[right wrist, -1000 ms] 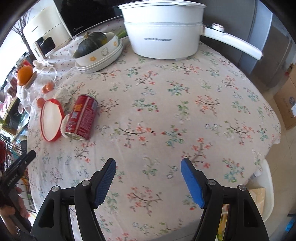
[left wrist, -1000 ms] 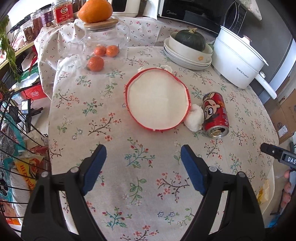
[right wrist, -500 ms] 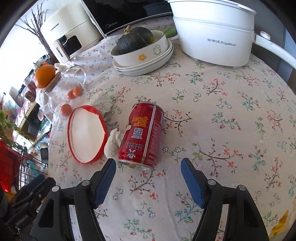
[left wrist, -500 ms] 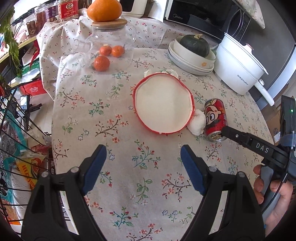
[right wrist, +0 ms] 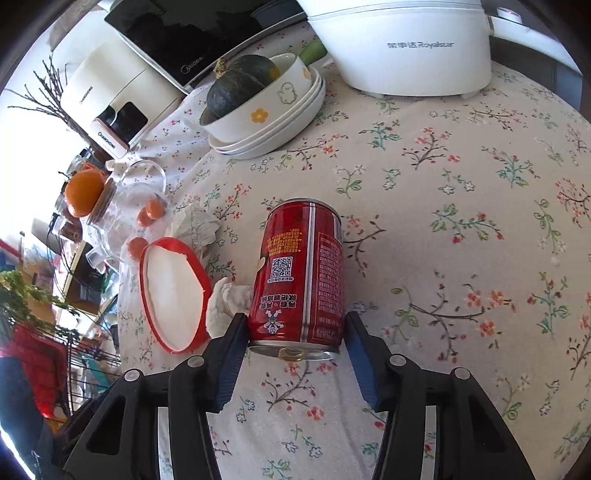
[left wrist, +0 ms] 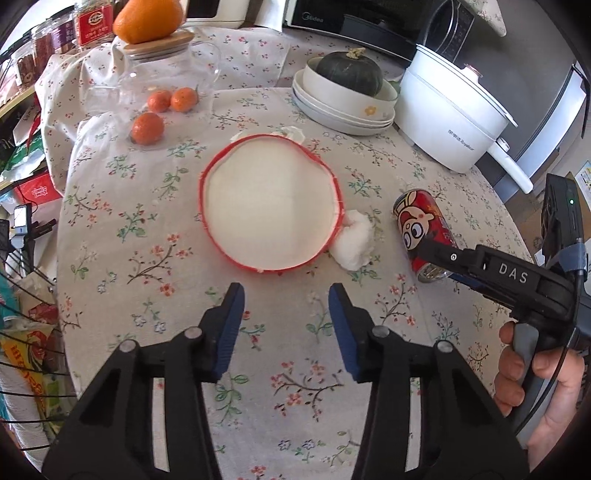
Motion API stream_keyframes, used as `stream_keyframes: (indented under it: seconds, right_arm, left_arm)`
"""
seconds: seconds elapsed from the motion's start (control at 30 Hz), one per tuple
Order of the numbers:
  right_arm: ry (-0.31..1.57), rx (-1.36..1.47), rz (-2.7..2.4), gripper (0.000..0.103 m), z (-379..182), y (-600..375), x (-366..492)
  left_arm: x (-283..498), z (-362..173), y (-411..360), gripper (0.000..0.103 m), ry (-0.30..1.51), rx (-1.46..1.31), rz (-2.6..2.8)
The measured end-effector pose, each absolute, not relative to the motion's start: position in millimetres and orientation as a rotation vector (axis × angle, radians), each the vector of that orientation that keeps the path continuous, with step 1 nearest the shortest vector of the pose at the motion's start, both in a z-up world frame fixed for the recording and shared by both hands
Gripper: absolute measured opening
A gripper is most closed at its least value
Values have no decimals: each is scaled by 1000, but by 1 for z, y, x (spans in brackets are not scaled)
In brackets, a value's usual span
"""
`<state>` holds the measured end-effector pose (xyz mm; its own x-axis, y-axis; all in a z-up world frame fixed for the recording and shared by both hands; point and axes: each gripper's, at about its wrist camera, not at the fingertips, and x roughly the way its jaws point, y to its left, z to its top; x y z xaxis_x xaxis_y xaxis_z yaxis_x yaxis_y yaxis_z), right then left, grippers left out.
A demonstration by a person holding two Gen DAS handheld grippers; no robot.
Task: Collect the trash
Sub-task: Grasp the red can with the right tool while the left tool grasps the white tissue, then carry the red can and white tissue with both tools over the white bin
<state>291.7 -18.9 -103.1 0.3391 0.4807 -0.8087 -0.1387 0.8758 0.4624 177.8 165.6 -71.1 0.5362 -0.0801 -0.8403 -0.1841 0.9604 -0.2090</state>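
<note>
Covering the table is a floral cloth (right wrist: pixel 461 221); mid-table lies a red-rimmed lid (left wrist: pixel 267 203), with a red can (right wrist: pixel 301 273) on its side nearby and a crumpled tissue (left wrist: pixel 352 240) between them. Right gripper (right wrist: pixel 295 336) straddles the can's end, jaws spread; left gripper (left wrist: pixel 284 306) hovers, jaws spread.

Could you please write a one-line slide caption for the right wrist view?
Open right gripper straddles the end of a red can lying on the floral cloth, tissue beside it.

Floral-cloth table (left wrist: pixel 110 229); microwave (left wrist: pixel 362 22) top centre, wire rack (left wrist: pixel 22 332) lower left, bright daylight upper left
</note>
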Motion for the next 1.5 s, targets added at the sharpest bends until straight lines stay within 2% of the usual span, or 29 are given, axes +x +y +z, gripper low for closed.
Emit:
stream_keyframes:
  seconds: [0.13, 0.67, 0.9, 1.03, 1.13, 1.5]
  right_arm:
    - [1182, 306, 358, 54, -96, -46, 289]
    - [1181, 151, 318, 53, -70, -117, 259]
    - [1183, 145, 310, 53, -63, -137, 247]
    - [1170, 128, 319, 53, -56, -141, 241]
    - [1161, 131, 322, 53, -50, -146, 236]
    - [1100, 123, 338, 53, -24, -174, 215]
  left_arm:
    - [196, -73, 138, 41, 996, -247, 0]
    - [240, -94, 107, 41, 1001, -215, 57]
    - [242, -102, 115, 40, 1007, -205, 124]
    - [242, -100, 110, 32, 1002, -149, 135]
    - [241, -98, 107, 30, 1009, -137, 139]
    - [209, -71, 83, 29, 1009, -148, 27]
